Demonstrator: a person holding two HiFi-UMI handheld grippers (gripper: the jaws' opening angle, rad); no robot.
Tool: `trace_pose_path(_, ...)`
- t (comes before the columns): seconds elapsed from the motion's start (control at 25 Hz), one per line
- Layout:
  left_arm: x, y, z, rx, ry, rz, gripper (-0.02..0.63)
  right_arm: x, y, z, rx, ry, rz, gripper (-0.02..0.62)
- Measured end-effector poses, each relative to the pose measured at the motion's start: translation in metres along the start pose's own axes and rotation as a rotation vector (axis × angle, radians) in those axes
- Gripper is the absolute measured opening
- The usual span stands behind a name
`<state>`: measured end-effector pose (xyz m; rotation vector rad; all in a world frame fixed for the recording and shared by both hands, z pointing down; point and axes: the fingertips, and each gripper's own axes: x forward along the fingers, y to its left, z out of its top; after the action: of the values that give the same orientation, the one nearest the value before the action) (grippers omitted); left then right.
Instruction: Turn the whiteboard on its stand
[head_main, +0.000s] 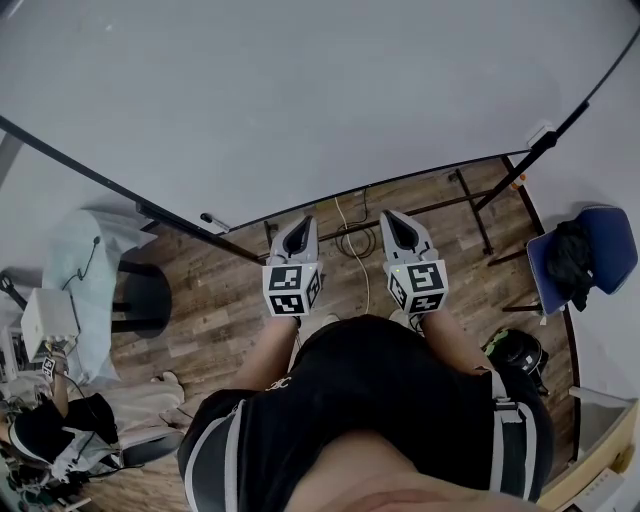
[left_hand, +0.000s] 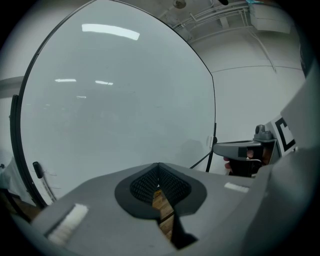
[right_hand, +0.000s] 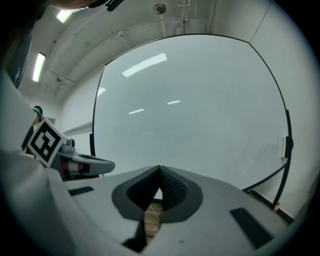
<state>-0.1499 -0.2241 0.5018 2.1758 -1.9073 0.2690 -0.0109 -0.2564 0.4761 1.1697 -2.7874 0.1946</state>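
Observation:
The large whiteboard (head_main: 300, 90) fills the upper half of the head view, with its dark lower frame running just beyond both grippers. It stands upright in the left gripper view (left_hand: 120, 100) and in the right gripper view (right_hand: 190, 110). My left gripper (head_main: 297, 230) and right gripper (head_main: 398, 224) are held side by side in front of the board's lower edge, apart from it. Both have their jaws shut with nothing between them (left_hand: 158, 168) (right_hand: 160, 172). Each gripper shows in the other's view, the right gripper (left_hand: 245, 150) and the left gripper (right_hand: 85, 164).
The stand's dark legs (head_main: 470, 205) and a coil of cable (head_main: 350, 240) lie on the wooden floor under the board. A blue chair (head_main: 610, 240) with a black bag stands at right. A cloth-draped round table (head_main: 140, 295) and a seated person (head_main: 60, 425) are at left.

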Motion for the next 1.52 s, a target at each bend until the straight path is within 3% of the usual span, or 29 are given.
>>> trace_pose_path(1.52,0.021,0.057,0.005,-0.008,0.009,0.024,0.011,0.056,0.016,0.007,-0.003,-0.009,0.036,-0.008)
